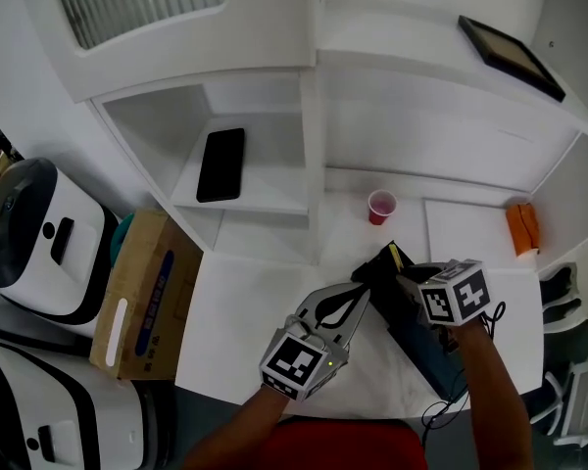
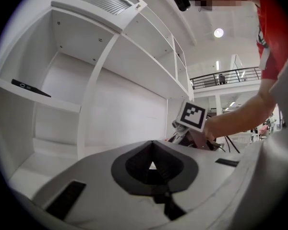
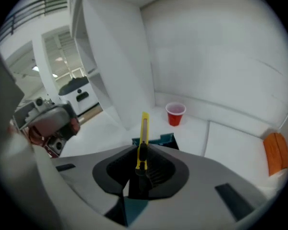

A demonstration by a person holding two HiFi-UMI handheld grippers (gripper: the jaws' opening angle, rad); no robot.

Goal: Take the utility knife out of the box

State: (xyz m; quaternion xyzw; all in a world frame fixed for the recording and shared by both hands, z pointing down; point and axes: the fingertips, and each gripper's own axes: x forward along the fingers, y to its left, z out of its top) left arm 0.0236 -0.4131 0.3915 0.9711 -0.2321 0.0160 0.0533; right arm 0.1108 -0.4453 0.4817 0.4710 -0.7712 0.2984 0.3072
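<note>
Yellow and slim, the utility knife [image 3: 143,137] stands clamped near its lower end between the pads of the right tool [image 3: 142,153], with its long body pointing up and away from the tool. It is above the open end of the dark, teal-lined box [image 3: 166,140], which lies on the white tabletop [image 1: 243,311]. From these views it looks largely out, though whether its tail is free of the box's flap cannot be told.

The step in hand seems to be the lift-out. To do it well, the right tool should keep its squeeze steady, because a thin handle gripped so near one end may pivot between the pads. Rising along the knife's own line, not dragging it sideways, should keep it from catching the flap and tugging the box along.

The left tool [image 2: 152,143] has its jaws together on nothing and hovers level just beside the box. It could press on the box if the box starts to lift.

A red cup [image 3: 175,114] stands farther back on the tabletop, and an orange object [image 3: 274,153] lies well off to the right. The bare surface nearer the person looks like the safer place to set the knife down.
</note>
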